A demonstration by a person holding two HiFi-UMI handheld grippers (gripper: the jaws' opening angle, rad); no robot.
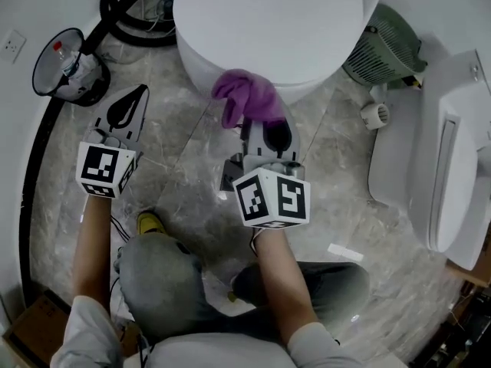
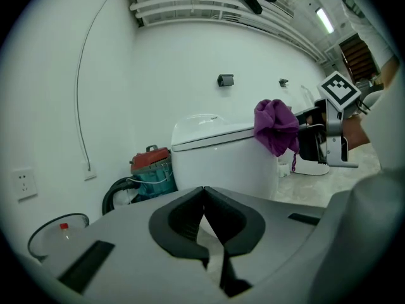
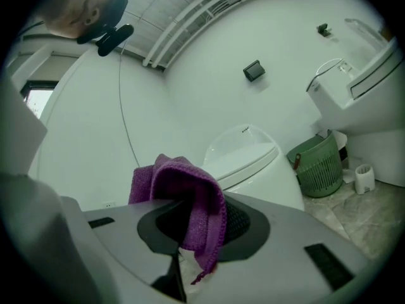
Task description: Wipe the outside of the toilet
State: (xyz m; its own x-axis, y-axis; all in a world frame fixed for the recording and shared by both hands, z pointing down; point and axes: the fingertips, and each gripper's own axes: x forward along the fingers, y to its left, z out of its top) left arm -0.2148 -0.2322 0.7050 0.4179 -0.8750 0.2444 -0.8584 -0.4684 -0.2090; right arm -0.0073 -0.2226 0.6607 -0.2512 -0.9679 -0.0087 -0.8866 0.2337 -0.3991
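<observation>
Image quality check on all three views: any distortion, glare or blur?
Head view: soft even light, the toilet lid nearly featureless white, no motion blur. Left gripper view: strong fisheye, black corners, ceiling light clipped bright. Right gripper view: same fisheye and dark corners; the purple cloth reads sharp.

Two grippers: left gripper (image 1: 129, 106), right gripper (image 1: 275, 129). One purple cloth (image 1: 247, 96). Two toilets (image 1: 268, 21) (image 1: 437, 167). One green basket (image 1: 383, 44).

Right gripper (image 1: 266, 126) clamps purple cloth (image 1: 247, 98) beside toilet (image 1: 268, 29)
</observation>
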